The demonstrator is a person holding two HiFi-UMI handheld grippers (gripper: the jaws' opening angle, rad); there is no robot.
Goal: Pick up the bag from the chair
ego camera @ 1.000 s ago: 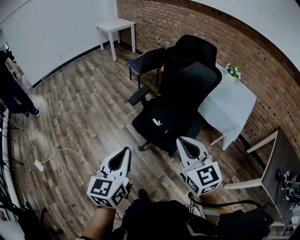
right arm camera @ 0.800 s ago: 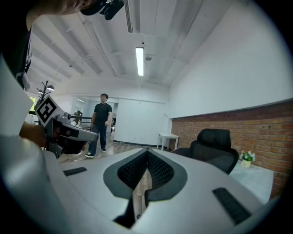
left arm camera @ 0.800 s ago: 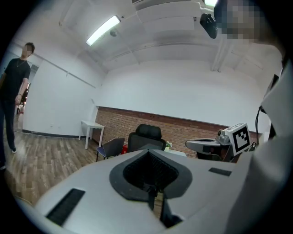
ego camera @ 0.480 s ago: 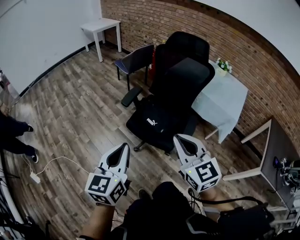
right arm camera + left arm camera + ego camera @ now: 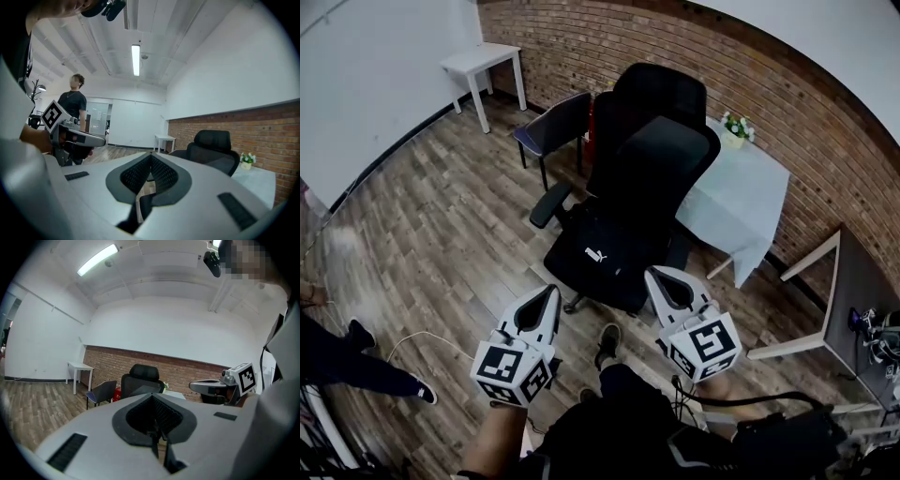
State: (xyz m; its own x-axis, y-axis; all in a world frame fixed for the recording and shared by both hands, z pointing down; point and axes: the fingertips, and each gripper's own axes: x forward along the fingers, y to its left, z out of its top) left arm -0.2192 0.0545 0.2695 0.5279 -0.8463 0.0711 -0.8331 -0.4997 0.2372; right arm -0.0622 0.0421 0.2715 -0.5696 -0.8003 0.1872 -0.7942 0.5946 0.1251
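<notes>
Hazards, left to right:

- **Floor, well left of the office chair [image 5: 661, 159]:** A bystander's leg [image 5: 356, 361] and a floor cable [image 5: 417, 334] lie here. A sidestep that way risks a trip.
- **Left gripper [image 5: 548, 300]:** It hangs in front of the chair, left of the seat, clenched on nothing.
- **Bag [image 5: 600, 246]:** The black bag lies on the chair's seat, against the backrest. Black on black hides its edges, and no handle can be made out, so a grip may land on upholstery instead.
- **Chair base:** The chair probably rolls, so a push could drive it away.
- **Right gripper [image 5: 664, 279]:** It hangs in front of the chair, right of the seat, likewise clenched and empty.
- **Both grippers:** They must open before contact, or they will only shove the bag.
- **Cloth-covered worktop [image 5: 741, 206]:** It stands just right of the chair, where a wide swing could snag the cloth.
</notes>
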